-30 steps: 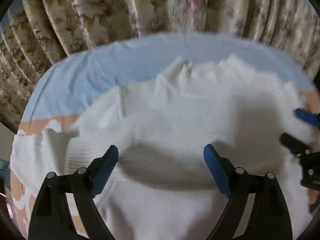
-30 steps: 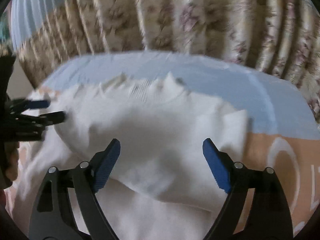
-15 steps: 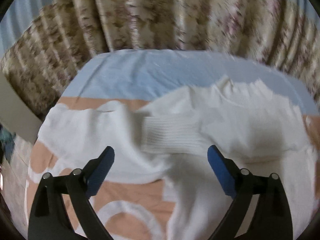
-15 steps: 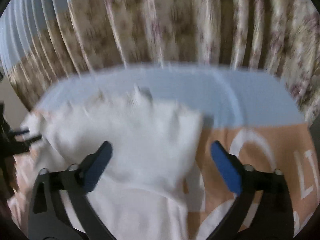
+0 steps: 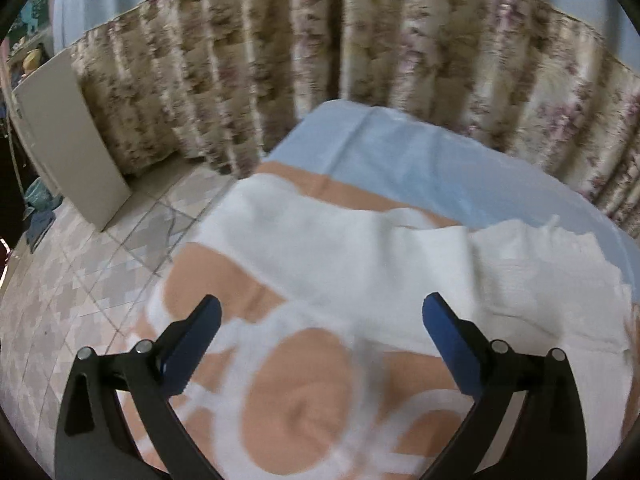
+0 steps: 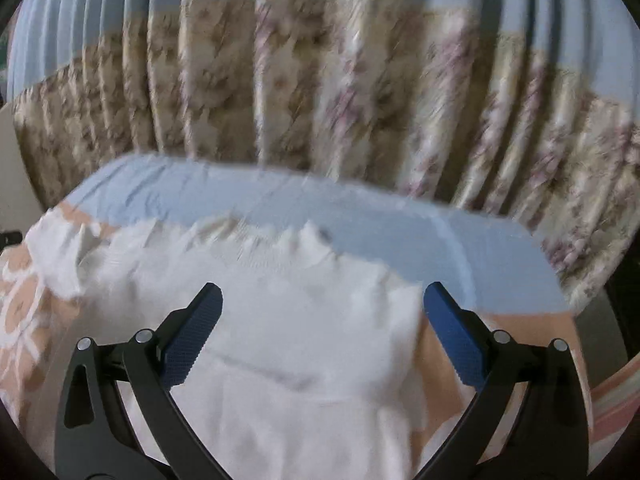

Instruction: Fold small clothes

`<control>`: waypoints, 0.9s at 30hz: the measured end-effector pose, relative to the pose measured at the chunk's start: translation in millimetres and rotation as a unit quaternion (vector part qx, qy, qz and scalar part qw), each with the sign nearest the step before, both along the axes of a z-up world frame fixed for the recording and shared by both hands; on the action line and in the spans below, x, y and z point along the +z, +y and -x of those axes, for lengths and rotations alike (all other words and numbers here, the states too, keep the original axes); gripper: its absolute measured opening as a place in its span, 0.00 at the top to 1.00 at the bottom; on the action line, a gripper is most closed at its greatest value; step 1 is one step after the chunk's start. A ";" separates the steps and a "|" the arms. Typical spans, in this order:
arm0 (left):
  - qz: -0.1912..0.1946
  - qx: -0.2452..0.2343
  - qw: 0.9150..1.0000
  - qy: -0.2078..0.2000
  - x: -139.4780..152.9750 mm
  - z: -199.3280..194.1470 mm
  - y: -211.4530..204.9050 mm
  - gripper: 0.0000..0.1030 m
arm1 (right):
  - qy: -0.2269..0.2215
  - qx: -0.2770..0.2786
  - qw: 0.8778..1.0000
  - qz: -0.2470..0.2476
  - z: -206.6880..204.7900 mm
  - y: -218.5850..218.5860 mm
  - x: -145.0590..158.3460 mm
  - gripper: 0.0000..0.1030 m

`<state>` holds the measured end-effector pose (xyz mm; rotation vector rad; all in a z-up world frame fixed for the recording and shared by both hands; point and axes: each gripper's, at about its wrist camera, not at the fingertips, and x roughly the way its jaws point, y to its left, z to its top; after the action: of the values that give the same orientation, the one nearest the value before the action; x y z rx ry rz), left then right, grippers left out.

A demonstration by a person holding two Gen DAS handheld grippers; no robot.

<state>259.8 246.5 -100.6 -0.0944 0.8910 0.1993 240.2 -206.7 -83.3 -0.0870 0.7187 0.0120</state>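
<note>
Item 1. White ribbed-knit sweater (image 6: 304, 344): lay flat on the bed, collar edge toward the curtain. In the right wrist view its body filled the centre and ran down to 6 o'clock; one side had been folded inward, leaving a straight edge at about 3 o'clock beside the right gripper's blue pad. In the left wrist view the same sweater (image 5: 532, 280) sat at 3 o'clock, with a white sleeve (image 5: 320, 240) stretched out flat from it toward 10 o'clock, across the bedcover. Details of the knit were blurred.

Item 2. Left gripper (image 5: 320, 332), black frame with blue pads: fingers stood wide apart, holding nothing. It hung above the bedcover, the sleeve lying beyond its fingertips toward 12 o'clock.

Item 3. Right gripper (image 6: 322, 328), same make: fingers stood wide apart, nothing between them. It hovered over the sweater body; whether the pads touched the cloth could not be told.

Item 4. Orange bedcover with white ring pattern (image 5: 304, 404): lay under the sweater, meeting a pale blue sheet (image 6: 400, 232) at 12 o'clock.

Item 5. Beige floral pleated curtain (image 6: 320, 92): hung behind the bed, across the top of both views.

Item 6. Patterned tile floor (image 5: 80, 280): lay at 9 o'clock in the left wrist view, with a pale flat board (image 5: 68, 140) leaning near the curtain at 10 o'clock.
</note>
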 end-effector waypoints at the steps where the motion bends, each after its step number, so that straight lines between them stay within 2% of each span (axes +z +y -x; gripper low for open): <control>1: 0.001 0.003 1.000 0.002 -2.6 -1.6 6.3 0.02 | 0.013 0.006 1.000 -0.001 -2.1 3.9 -4.5 0.03; 4: 0.008 0.016 1.000 0.006 -12.7 -7.5 31.1 0.02 | -0.006 0.009 1.000 0.028 2.9 18.9 -9.5 0.03; 9: 0.040 0.011 0.999 0.015 -22.9 -22.3 56.4 0.02 | 0.036 0.009 0.999 0.031 -13.0 29.8 -21.8 0.03; 17: 0.056 0.001 0.998 0.039 -45.4 -50.3 78.1 0.02 | 0.062 -0.034 0.997 0.002 -49.9 18.6 -31.5 0.03; 22: 0.055 -0.009 0.997 0.049 -59.5 -72.7 81.8 0.03 | 0.066 -0.036 0.997 -0.013 -66.6 18.4 -35.6 0.10; 24: 0.036 -0.013 0.998 0.054 -63.0 -78.8 79.7 0.20 | 0.073 -0.035 0.996 -0.028 -70.1 16.3 -37.0 0.14; 27: 0.005 -0.012 0.998 0.063 -68.1 -84.8 76.6 0.45 | 0.075 -0.036 0.996 -0.029 -71.1 15.1 -38.2 0.15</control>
<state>344.6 323.1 -168.7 -0.0808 1.0191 0.1802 311.3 -191.6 -121.5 -0.0050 0.8711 -0.0296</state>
